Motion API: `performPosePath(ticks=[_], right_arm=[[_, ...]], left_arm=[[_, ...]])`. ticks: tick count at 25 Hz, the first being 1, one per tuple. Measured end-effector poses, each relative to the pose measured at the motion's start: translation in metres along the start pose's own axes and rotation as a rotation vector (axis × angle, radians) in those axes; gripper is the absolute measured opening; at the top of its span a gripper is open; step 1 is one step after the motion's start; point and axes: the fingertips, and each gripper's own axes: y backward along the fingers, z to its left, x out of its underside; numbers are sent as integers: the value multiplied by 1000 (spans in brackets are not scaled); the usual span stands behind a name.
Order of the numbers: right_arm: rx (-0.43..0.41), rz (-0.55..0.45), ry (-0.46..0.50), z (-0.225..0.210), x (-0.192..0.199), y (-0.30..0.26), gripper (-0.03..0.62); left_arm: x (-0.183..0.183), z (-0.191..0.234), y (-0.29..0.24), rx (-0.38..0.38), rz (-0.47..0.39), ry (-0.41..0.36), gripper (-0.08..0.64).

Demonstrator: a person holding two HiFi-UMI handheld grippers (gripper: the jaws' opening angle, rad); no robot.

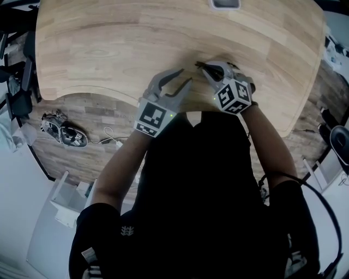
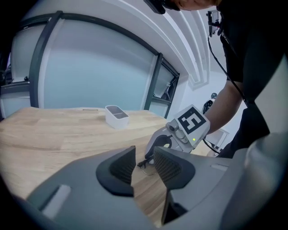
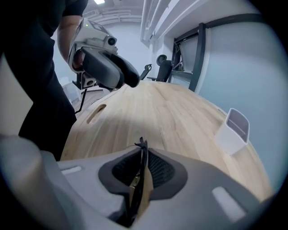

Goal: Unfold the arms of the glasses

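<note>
The glasses (image 1: 200, 65) are thin and black-framed, held just above the wooden table (image 1: 109, 49). My right gripper (image 1: 210, 72) is shut on them. In the right gripper view the dark frame (image 3: 142, 155) stands edge-on, pinched between the two pads. My left gripper (image 1: 185, 76) is open just to the left of the glasses, with nothing between its fingers. Through its gap in the left gripper view I see part of the glasses (image 2: 146, 162) at the right gripper's (image 2: 150, 157) tips. How far the arms are folded is hidden.
A small white container (image 1: 225, 4) stands at the table's far edge, also in the left gripper view (image 2: 116, 116) and the right gripper view (image 3: 234, 130). The table's curved near edge (image 1: 98, 92) lies just below the grippers. Cables and gear (image 1: 65, 133) lie on the floor at left.
</note>
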Motion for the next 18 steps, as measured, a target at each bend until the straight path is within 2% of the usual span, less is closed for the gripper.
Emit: performPosePath(ticks=[3, 11, 15, 18], right_arm=[[18, 7, 32, 0, -2, 5, 46], [22, 43, 67, 1, 0, 2, 29], [43, 0, 88, 3, -9, 10, 28], [53, -65, 61, 2, -16, 21, 26]], left_arm=[[-5, 6, 5, -35, -22, -1, 132], [-5, 4, 8, -35, -25, 4, 132], [-2, 4, 10, -33, -14, 6, 132], [-1, 4, 8, -26, -5, 13, 132]])
